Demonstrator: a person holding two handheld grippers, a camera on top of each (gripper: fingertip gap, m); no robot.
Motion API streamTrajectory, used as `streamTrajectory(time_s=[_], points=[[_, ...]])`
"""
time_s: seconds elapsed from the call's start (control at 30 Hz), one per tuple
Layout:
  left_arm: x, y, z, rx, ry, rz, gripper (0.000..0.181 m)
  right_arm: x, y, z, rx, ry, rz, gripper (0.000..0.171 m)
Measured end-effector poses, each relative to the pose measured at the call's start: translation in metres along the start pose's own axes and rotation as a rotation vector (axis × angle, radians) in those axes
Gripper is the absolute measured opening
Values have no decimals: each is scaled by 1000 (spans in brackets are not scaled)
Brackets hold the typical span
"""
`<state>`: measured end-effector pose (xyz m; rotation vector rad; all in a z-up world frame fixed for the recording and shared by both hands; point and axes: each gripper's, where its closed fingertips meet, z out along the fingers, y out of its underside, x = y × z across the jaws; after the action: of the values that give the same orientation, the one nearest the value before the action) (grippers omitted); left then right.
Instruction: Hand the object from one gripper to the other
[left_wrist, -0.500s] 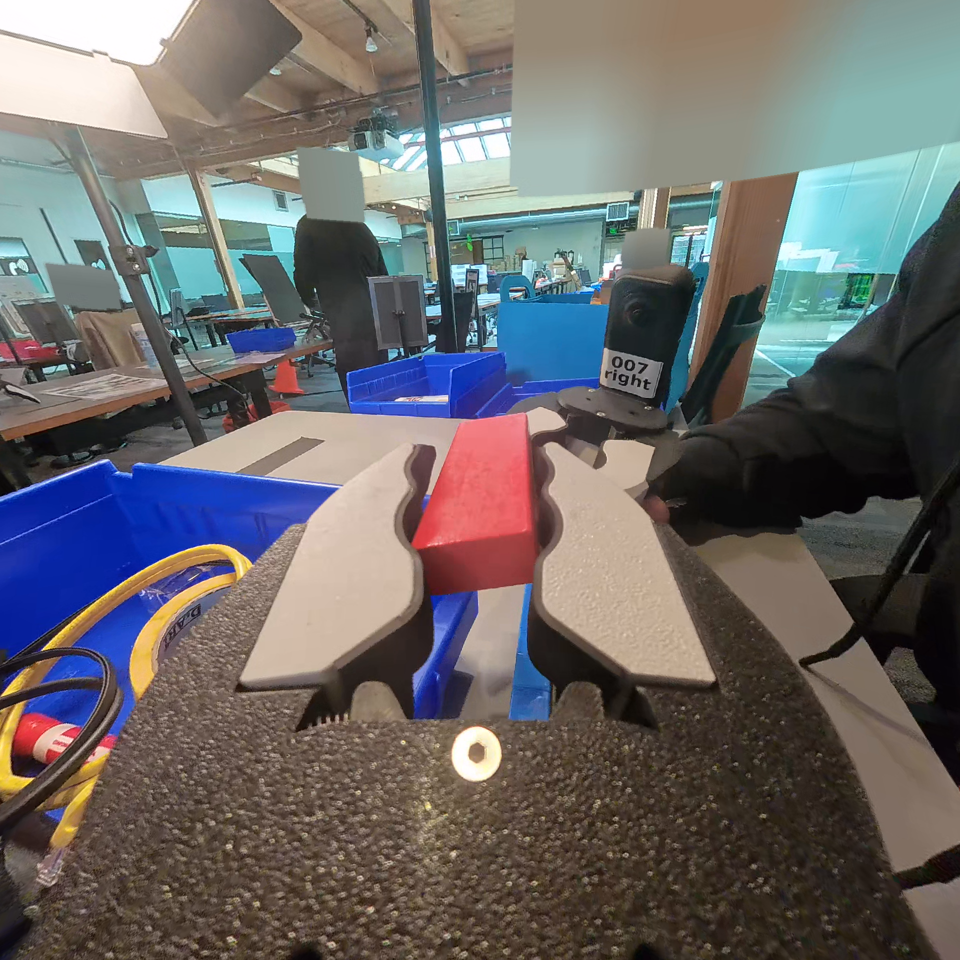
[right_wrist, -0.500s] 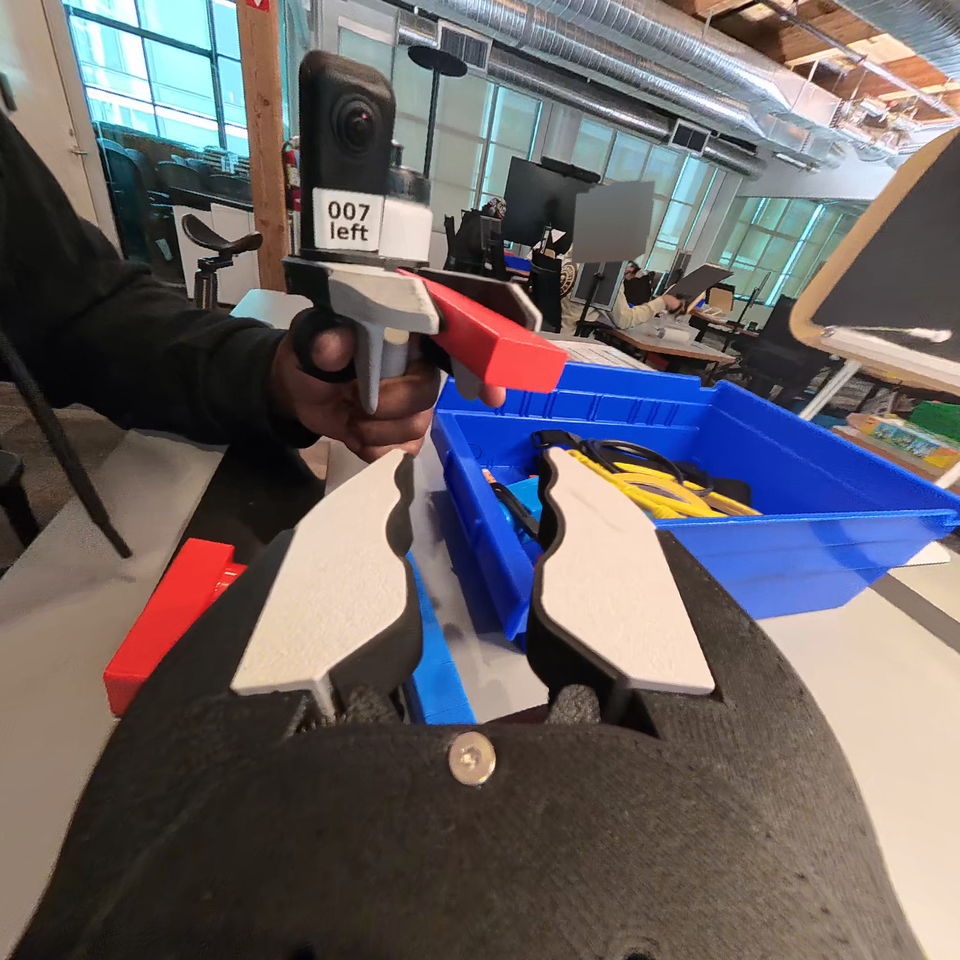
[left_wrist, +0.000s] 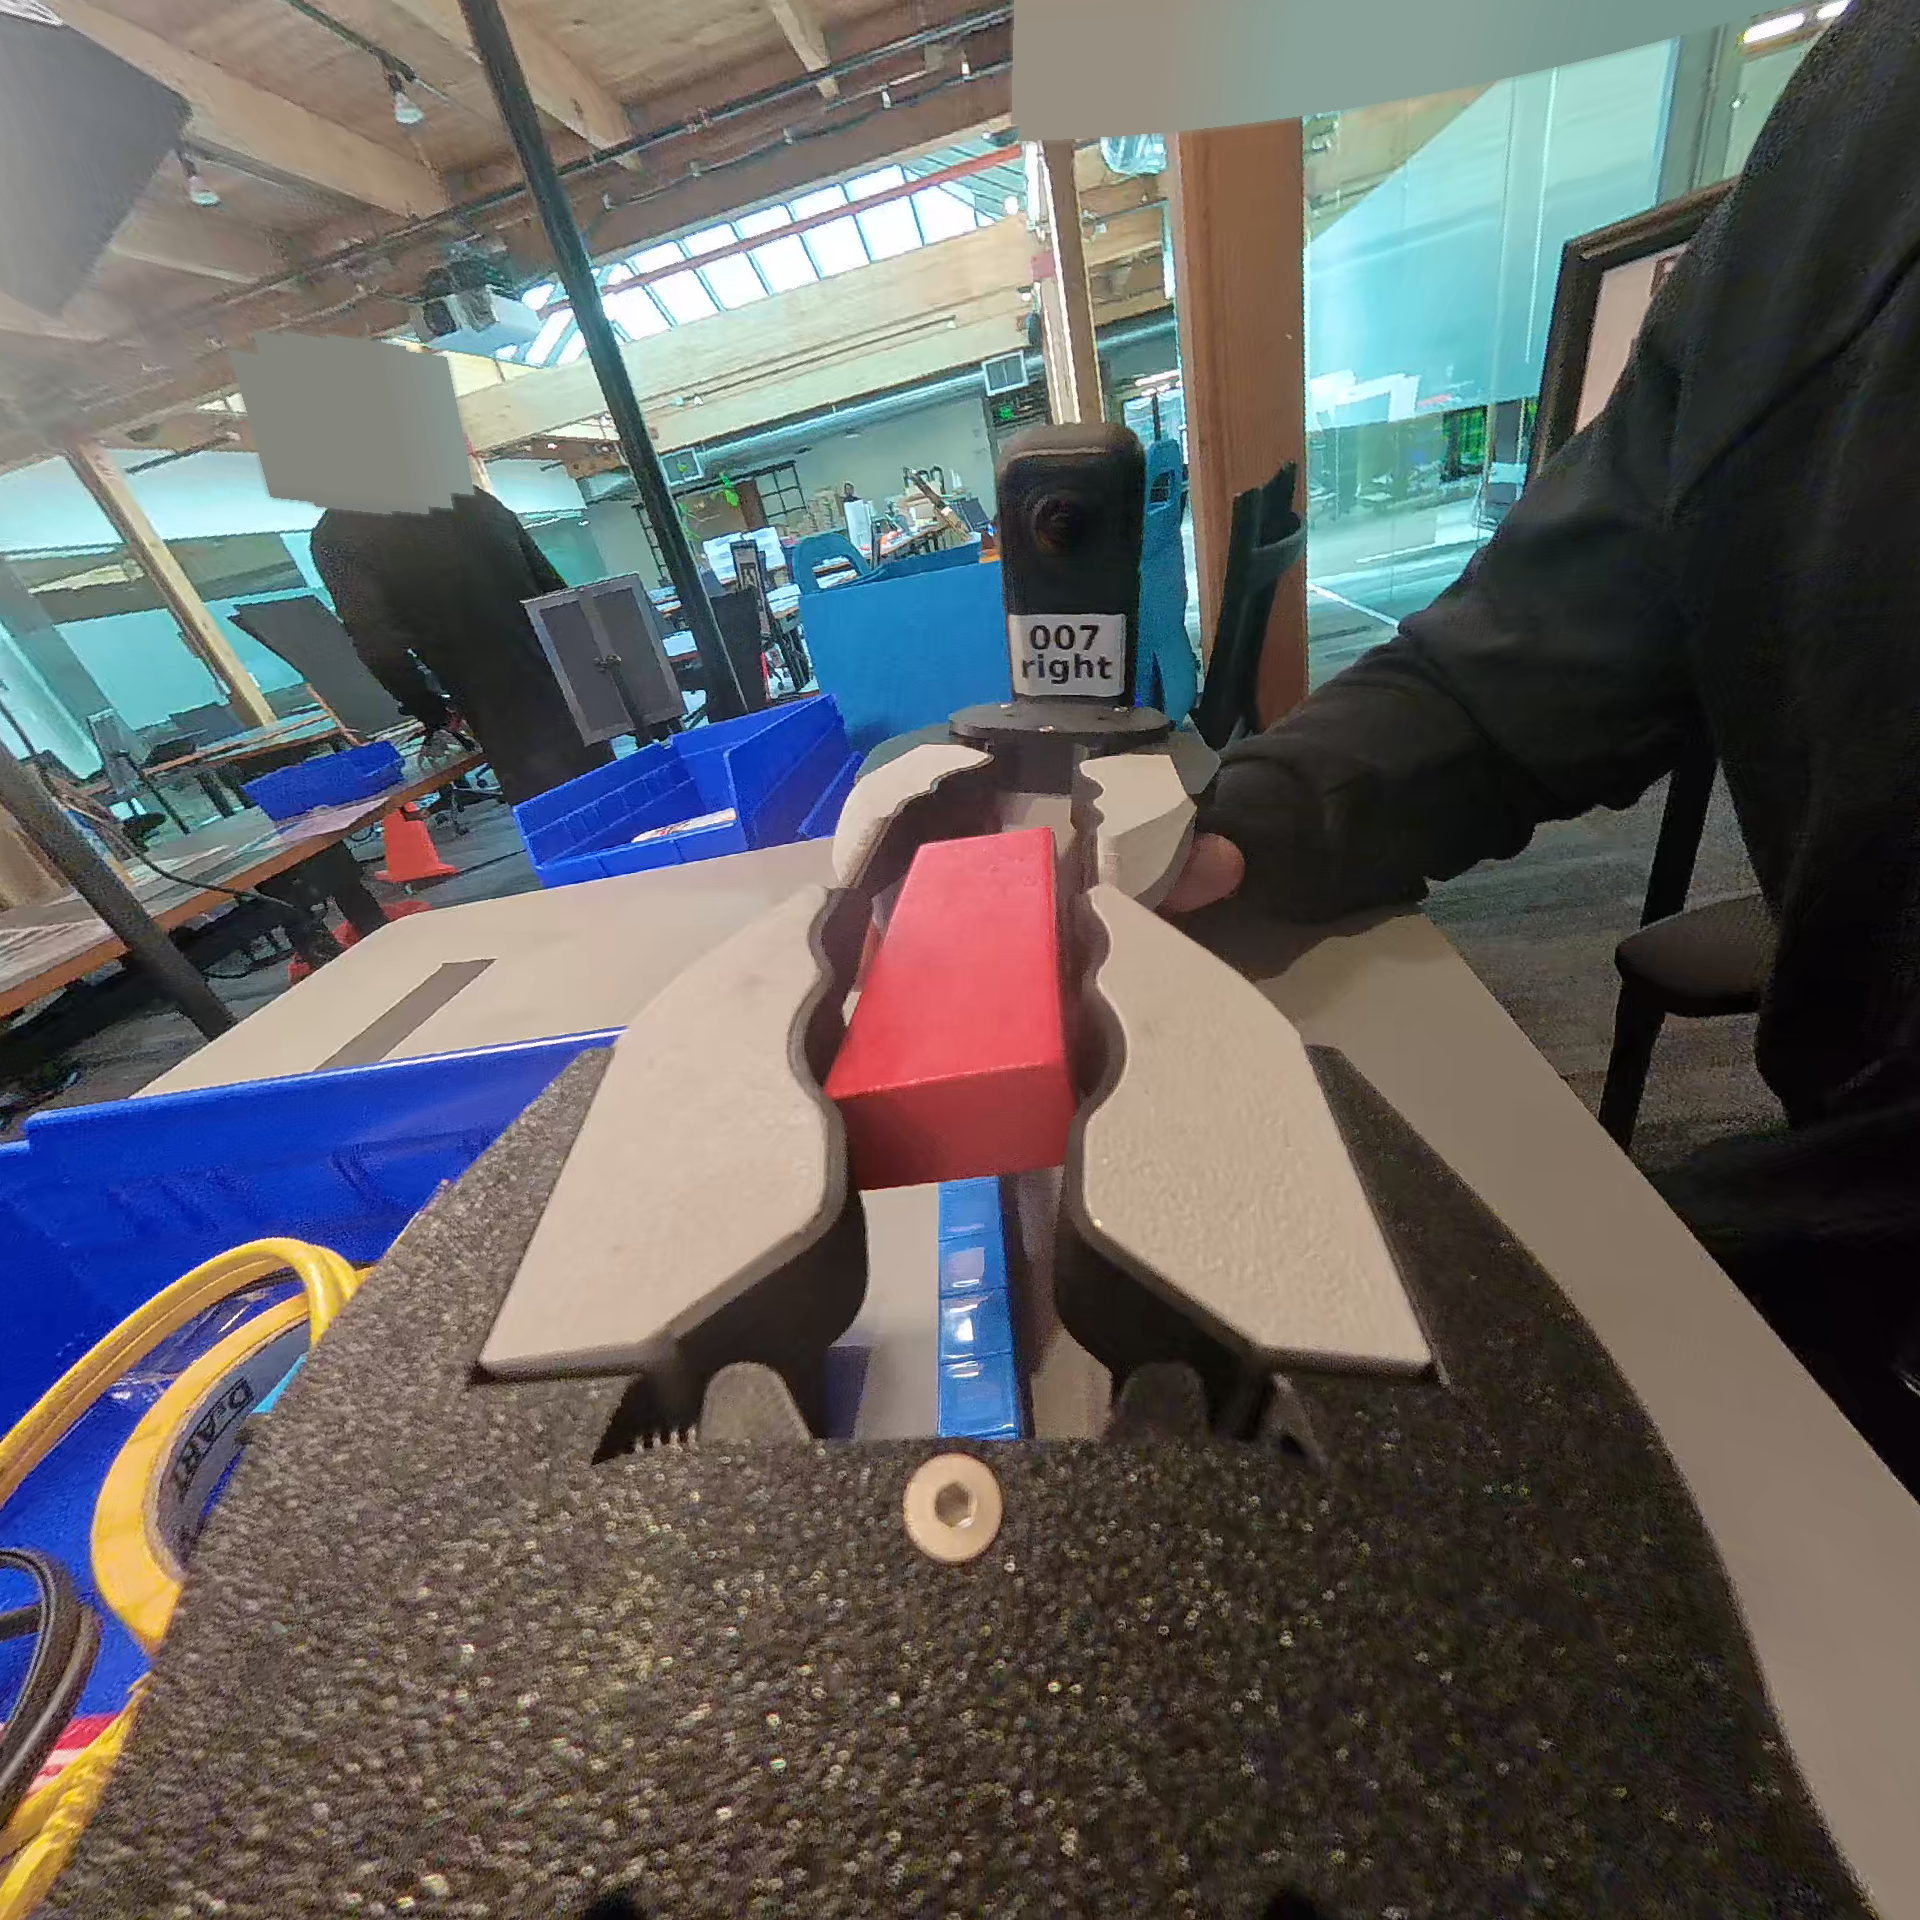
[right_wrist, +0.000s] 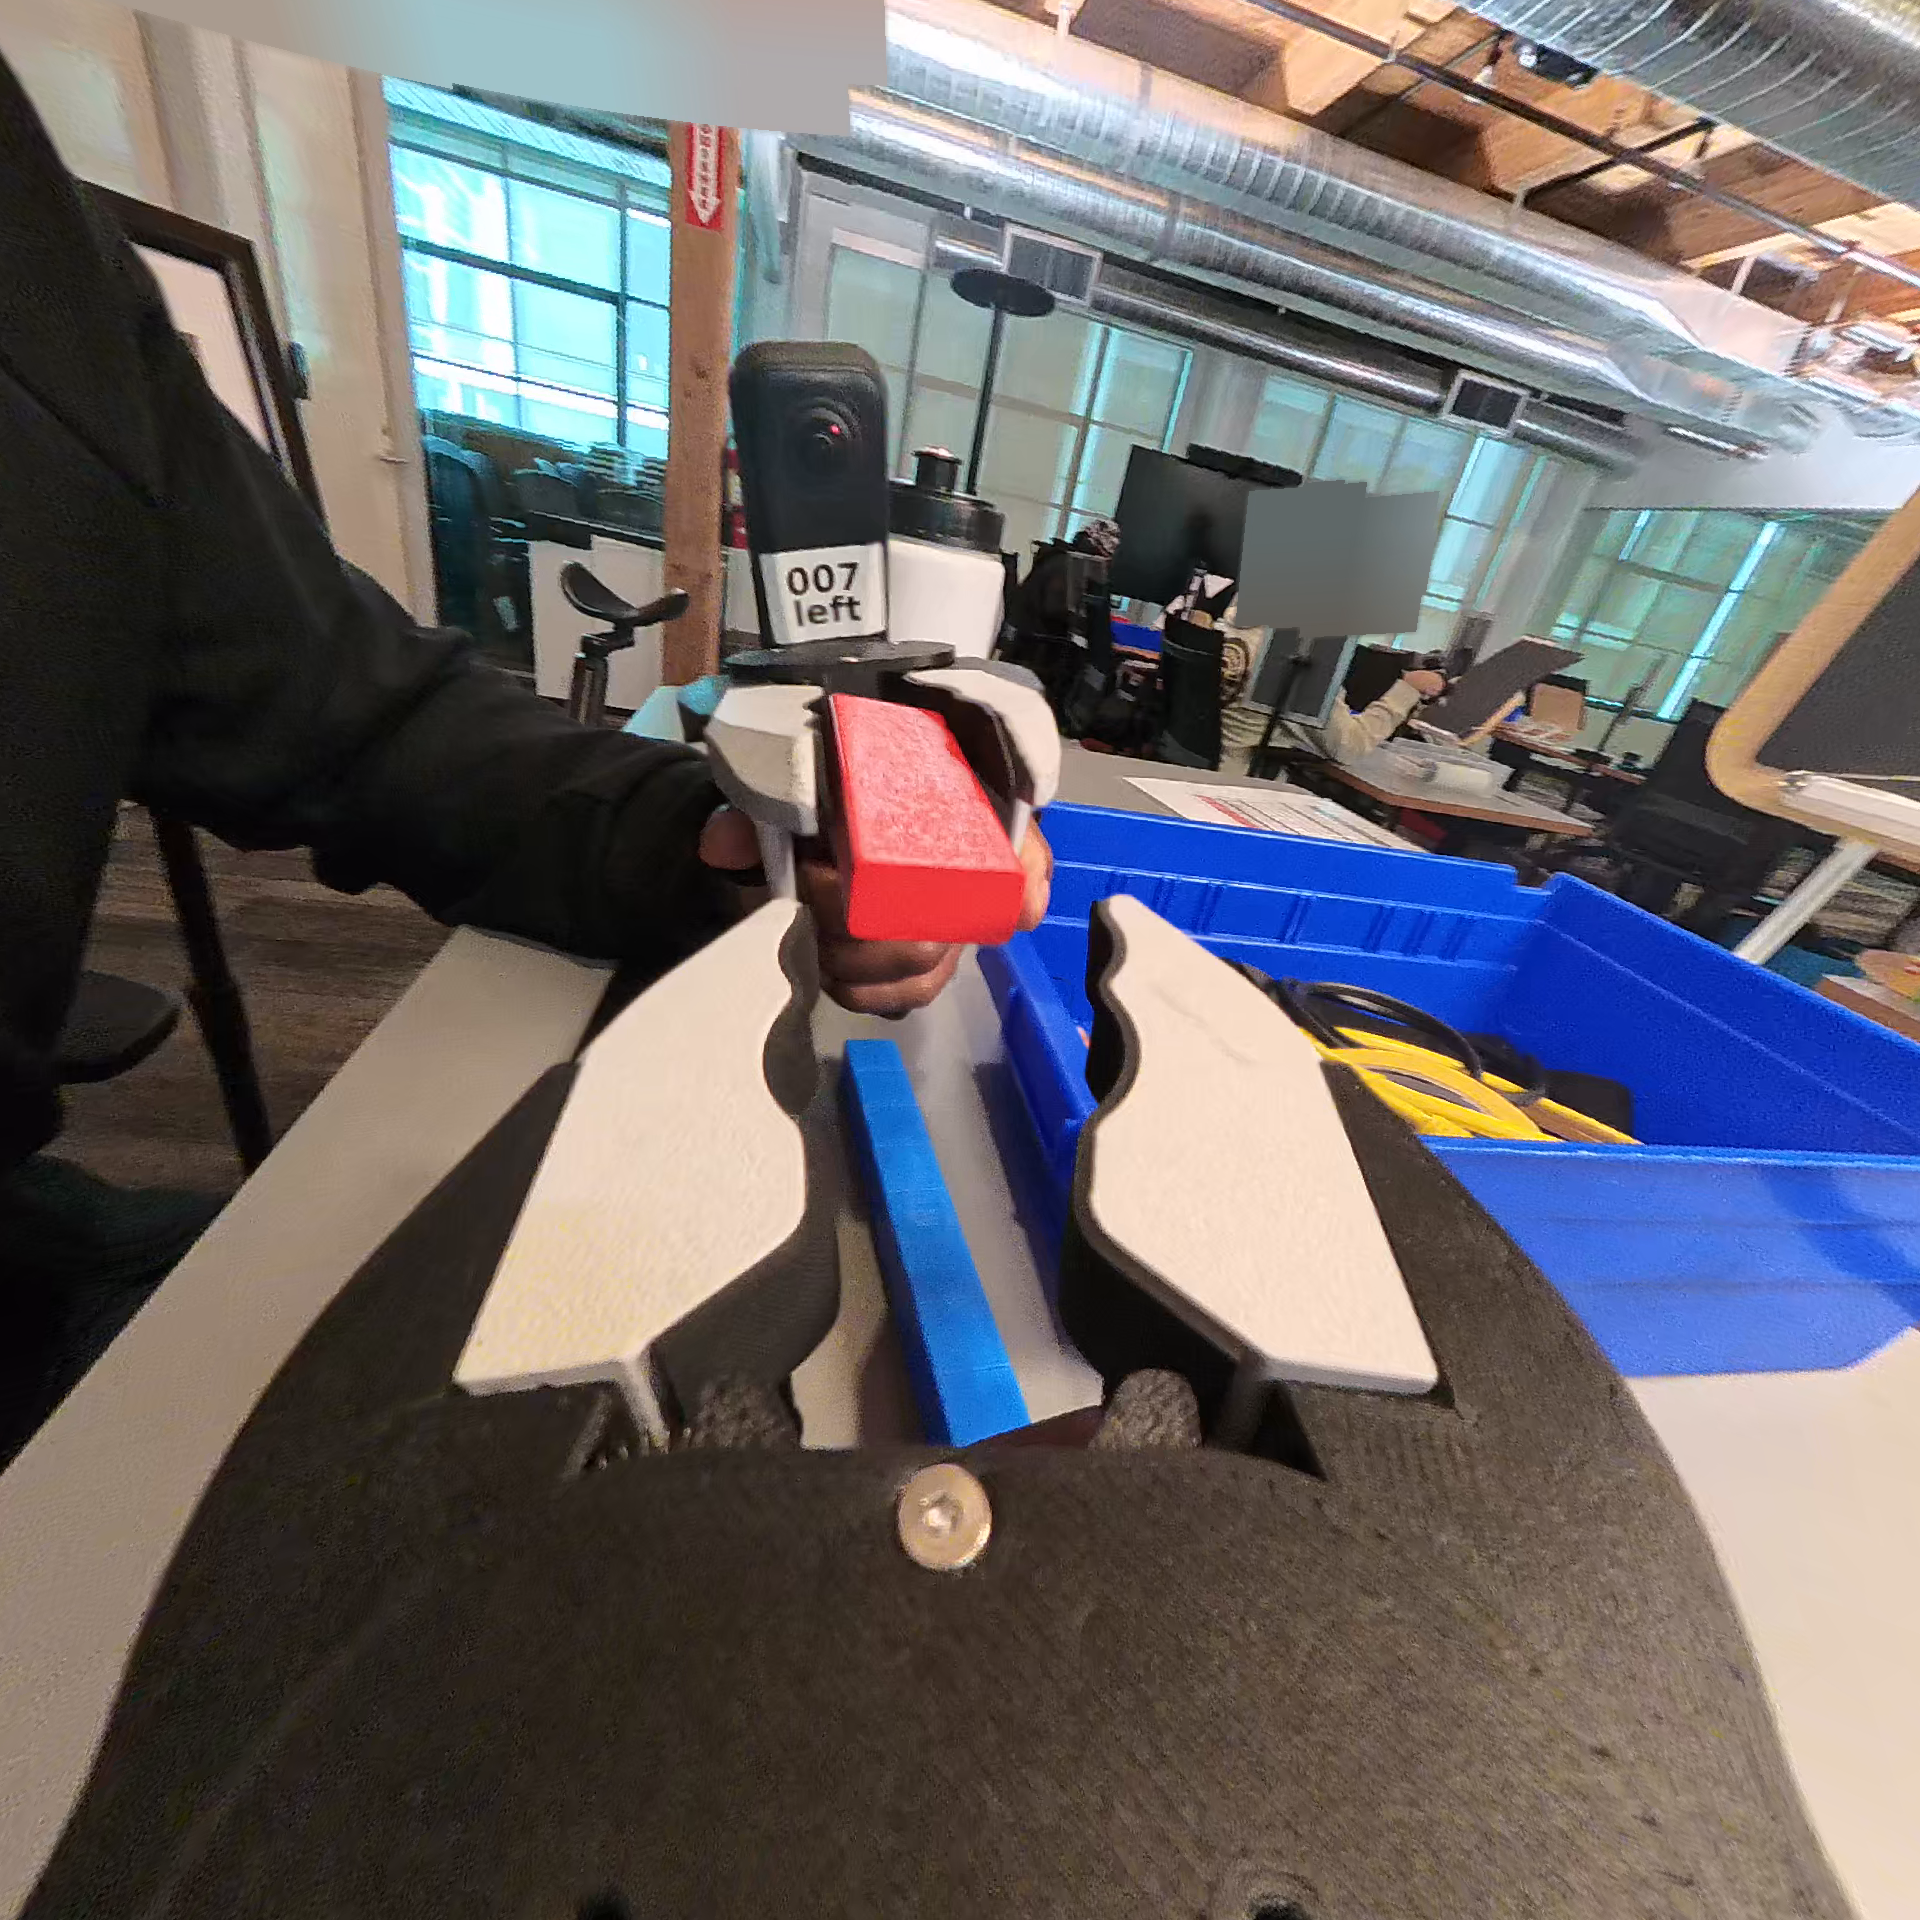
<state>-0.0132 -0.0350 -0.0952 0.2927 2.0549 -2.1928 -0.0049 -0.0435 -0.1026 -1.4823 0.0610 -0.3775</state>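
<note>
Red block; grey fingers on speckled black gripper bodies; bright blue bin holding yellow cables and black cords; blue bar on a pale grey table; black sleeve; orange cone.

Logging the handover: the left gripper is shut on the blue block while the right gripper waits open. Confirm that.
Wrong colour. The left gripper is shut on the red block, as the left wrist view shows; the blue block lies on the table. The right gripper does wait open.
</note>
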Motion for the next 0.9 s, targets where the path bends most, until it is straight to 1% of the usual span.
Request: streamTrajectory(time_s=[0.17, 0.27, 0.3, 0.4, 0.57, 0.73, 0.8, 0.9], points=[[14, 7, 5, -18, 55, 49, 41, -12, 1, 3, -11, -62, 7, 48], [17, 7, 7, -12, 63, 63, 41, -19, 4, 5, -31, -88, -9, 41], [17, 8, 7, -18, 63, 74, 41, -21, 4, 5, -28, -98, -17, 35], [18, 9, 5, -34, 61, 100, 41, -23, 3, 6, -31, -89, -42, 34], [10, 25, 4, -152, 48, 58, 47, -18, -2, 4, -20, -55, -100, 35], [14, 20, 3, -112, 82, 12, 43, -19, -3, 2, -13, -66, -112, 35], [15, 21, 3, -113, 85, 9, 39, -20, 0, 3, -17, -72, -111, 35], [13, 24, 2, -125, 84, 11, 39, -19, 3, 4, -34, -64, -114, 35]])
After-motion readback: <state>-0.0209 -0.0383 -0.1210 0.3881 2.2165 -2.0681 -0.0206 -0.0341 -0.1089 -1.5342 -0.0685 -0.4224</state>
